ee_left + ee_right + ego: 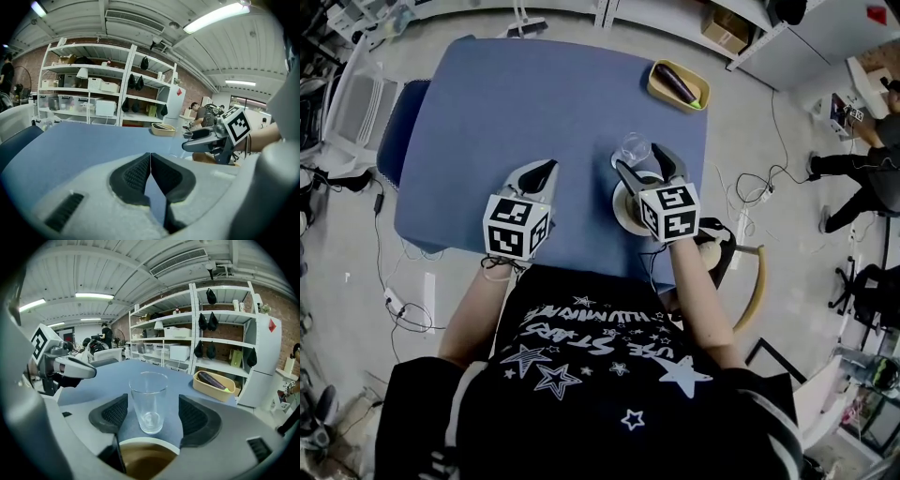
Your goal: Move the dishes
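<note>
Clear, empty glass [634,146] upright on the blue table [506,103], at 12 o'clock of the white, brown-centred dish [627,210]. Right gripper [637,157] above dish, jaws spread; left gripper [546,169] at 9 o'clock, jaws pressed together.

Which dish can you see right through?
The drinking glass, standing upright just ahead of the open right gripper. The white-rimmed bowl and the yellow tray are solid-coloured.

Clear, empty drinking glass [149,401] stands upright on the blue table [506,112]. White-rimmed plate [622,208] with brown centre lies flat just beside it, toward the near table edge.
</note>
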Action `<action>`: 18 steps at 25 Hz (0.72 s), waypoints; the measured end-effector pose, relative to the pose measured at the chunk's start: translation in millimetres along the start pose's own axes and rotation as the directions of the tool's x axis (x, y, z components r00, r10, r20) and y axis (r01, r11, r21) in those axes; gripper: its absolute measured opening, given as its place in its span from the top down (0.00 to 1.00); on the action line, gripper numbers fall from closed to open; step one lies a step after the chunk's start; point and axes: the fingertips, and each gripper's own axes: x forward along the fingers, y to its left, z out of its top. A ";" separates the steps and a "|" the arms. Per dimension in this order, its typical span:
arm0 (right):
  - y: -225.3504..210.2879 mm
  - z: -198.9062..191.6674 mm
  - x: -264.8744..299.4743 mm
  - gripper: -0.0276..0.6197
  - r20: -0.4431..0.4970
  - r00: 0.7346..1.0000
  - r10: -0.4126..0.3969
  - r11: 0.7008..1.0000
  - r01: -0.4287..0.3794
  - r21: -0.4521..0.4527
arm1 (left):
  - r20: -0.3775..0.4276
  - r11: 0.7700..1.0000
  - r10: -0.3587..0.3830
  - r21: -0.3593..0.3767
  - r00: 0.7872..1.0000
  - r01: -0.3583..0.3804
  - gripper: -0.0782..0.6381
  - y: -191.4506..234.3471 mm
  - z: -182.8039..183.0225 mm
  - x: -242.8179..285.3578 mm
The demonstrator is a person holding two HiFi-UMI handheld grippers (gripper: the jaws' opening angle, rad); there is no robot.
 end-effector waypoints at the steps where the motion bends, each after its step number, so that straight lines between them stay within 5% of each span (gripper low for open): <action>1: -0.7 -1.6 -3.7 0.45 0.001 1.000 -0.008 1.000 0.008 0.004 | 0.001 1.000 -0.008 0.006 1.000 0.008 0.86 -2.7 1.0 0.8; 9: -23.5 -20.7 -38.8 0.47 -0.013 0.997 -0.081 0.994 0.081 0.074 | -0.009 0.995 -0.088 0.050 0.996 0.089 0.86 -37.4 8.7 19.4; 18: -44.5 -86.1 -66.6 0.61 -0.185 0.978 -0.097 0.955 0.144 0.258 | -0.061 0.984 -0.152 0.087 0.986 0.157 0.86 -66.4 -5.0 30.7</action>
